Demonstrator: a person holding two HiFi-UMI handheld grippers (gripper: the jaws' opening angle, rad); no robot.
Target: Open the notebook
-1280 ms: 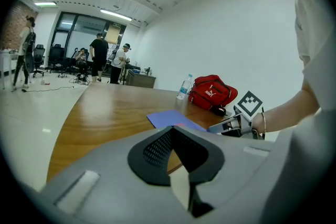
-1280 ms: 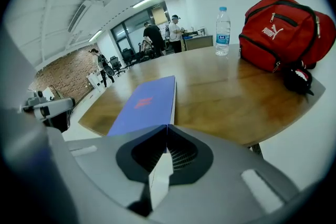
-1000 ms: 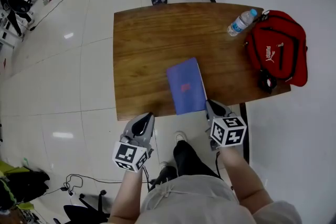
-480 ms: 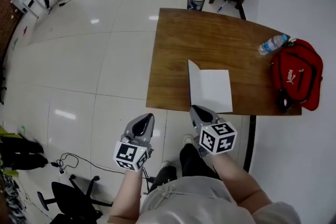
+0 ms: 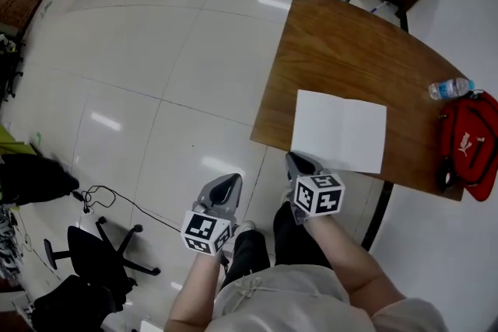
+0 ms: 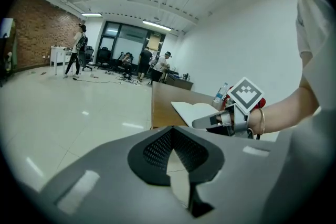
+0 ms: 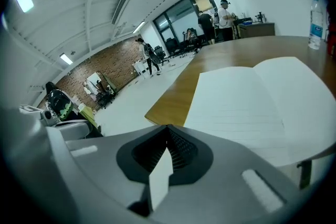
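**The notebook now lies open**

The notebook [image 5: 340, 130] lies flat on the wooden table [image 5: 342, 35], close to the near edge, with two white pages up and a fold between them. A second ago it was shut, with its blue cover up. Half a second ago only one white page showed fully, and the left leaf looked narrow, as if not yet laid down. Now both leaves lie spread, so I judge the task as good as done.

The right gripper [image 5: 298, 162] has come off the book. It sits just at the table's near edge, beside the left page, with its jaws together and nothing between them. Earlier it was at the near right corner of the closed cover. The left gripper [image 5: 230, 183] hangs over the floor, well apart from the table, as before. Its jaws also meet and are empty.

The water bottle [image 5: 450, 88] and the red bag [image 5: 473, 144] stand at the far right of the table, untouched.
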